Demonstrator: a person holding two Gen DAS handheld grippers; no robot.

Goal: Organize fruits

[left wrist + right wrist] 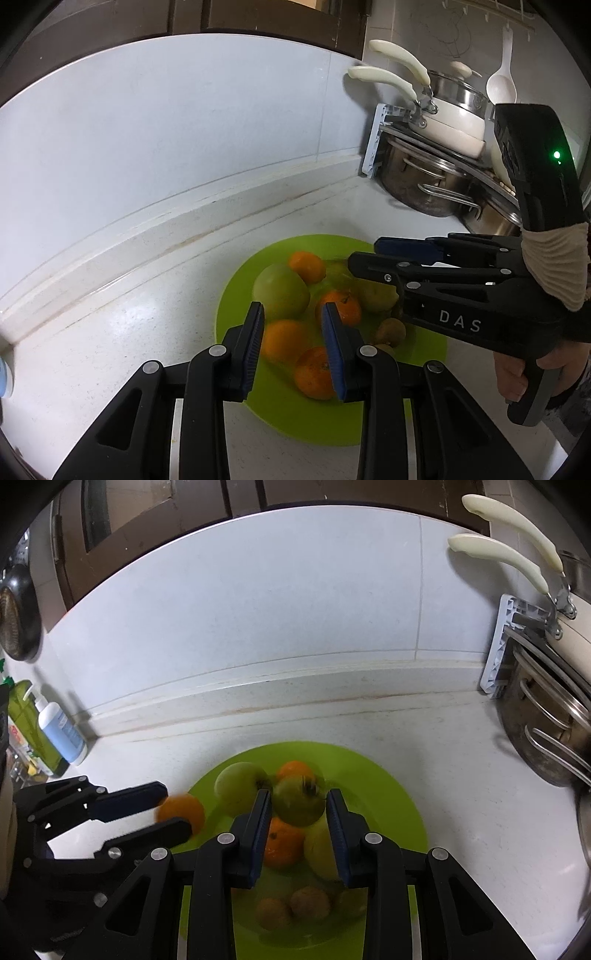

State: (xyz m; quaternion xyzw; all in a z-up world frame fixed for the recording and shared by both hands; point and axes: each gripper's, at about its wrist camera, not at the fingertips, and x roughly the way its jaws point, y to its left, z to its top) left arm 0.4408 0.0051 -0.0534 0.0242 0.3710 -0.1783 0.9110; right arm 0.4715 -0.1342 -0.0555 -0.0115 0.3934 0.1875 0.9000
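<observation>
A lime-green plate (236,288) (388,775) on the white counter holds several oranges (286,339), green apples (280,291) (299,801), a yellow fruit (319,849) and brown kiwis (308,902). My left gripper (291,332) is open above the plate's near side, with an orange (314,373) below its fingers. In the right wrist view the left gripper (168,810) frames an orange (181,812) at the plate's left edge. My right gripper (299,823) is open over the fruit pile, its fingers either side of a green apple. It also shows in the left wrist view (365,254), over the plate's far side.
Stacked steel pots (424,184) and a cream pan with cream handles (498,554) stand on a rack at the right. Bottles (59,734) stand at the far left against the tiled wall. The white counter (443,738) runs to a raised back ledge.
</observation>
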